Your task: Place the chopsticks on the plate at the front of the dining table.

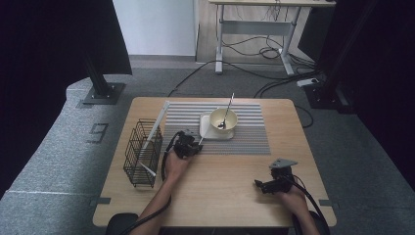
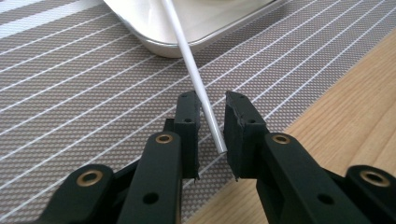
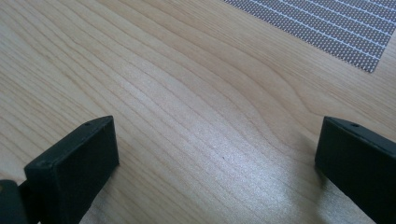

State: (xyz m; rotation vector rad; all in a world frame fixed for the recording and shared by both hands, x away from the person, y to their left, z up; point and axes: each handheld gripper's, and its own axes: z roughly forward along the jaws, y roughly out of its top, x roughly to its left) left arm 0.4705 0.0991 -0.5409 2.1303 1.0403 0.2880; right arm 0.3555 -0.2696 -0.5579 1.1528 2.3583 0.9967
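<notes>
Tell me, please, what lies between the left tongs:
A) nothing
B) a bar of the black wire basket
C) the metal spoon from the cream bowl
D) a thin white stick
D: in the left gripper view, the thin white stick runs between the nearly closed left tongs, its far end over the white square plate.

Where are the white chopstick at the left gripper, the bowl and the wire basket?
white chopstick [image 2: 198, 88]: left gripper view, mid shaft above the jaws.
bowl [image 1: 230, 117]: high view, right rim.
wire basket [image 1: 131, 155]: high view, left wall.
</notes>
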